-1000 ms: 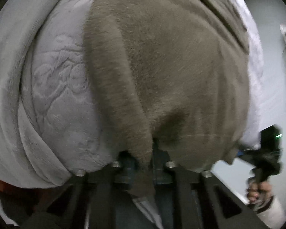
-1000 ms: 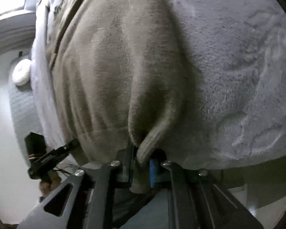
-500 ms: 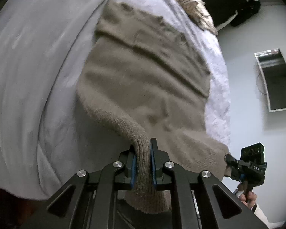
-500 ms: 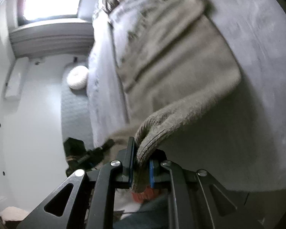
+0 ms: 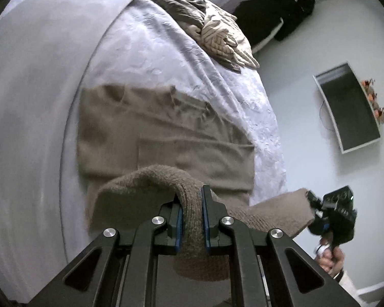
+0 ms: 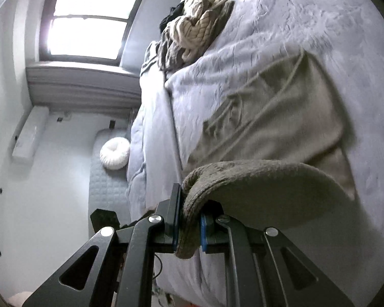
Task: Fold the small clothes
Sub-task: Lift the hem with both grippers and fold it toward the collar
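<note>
A taupe knit sweater [image 5: 163, 138] lies on the pale grey bedspread [image 5: 146, 48], its near hem lifted off the bed. My left gripper [image 5: 191, 204] is shut on one corner of that hem, which bunches between the blue pads. In the right wrist view the same sweater [image 6: 281, 117] spreads across the bed, and my right gripper [image 6: 189, 215] is shut on the other hem corner. The right gripper [image 5: 313, 204] also shows in the left wrist view at the lower right, with cloth in its jaws. The hem hangs taut between the two grippers.
A heap of other clothes [image 5: 217, 38] sits at the far end of the bed, also seen as a cream cable-knit pile [image 6: 192, 25]. A wall screen [image 5: 350, 110], a window [image 6: 89, 18], a white round cushion [image 6: 115, 153] on the floor mat.
Both grippers have risen and pulled back from the bed, lifting the sweater's hem. The sweater, which filled both views, now lies farther off and stretched flat.
</note>
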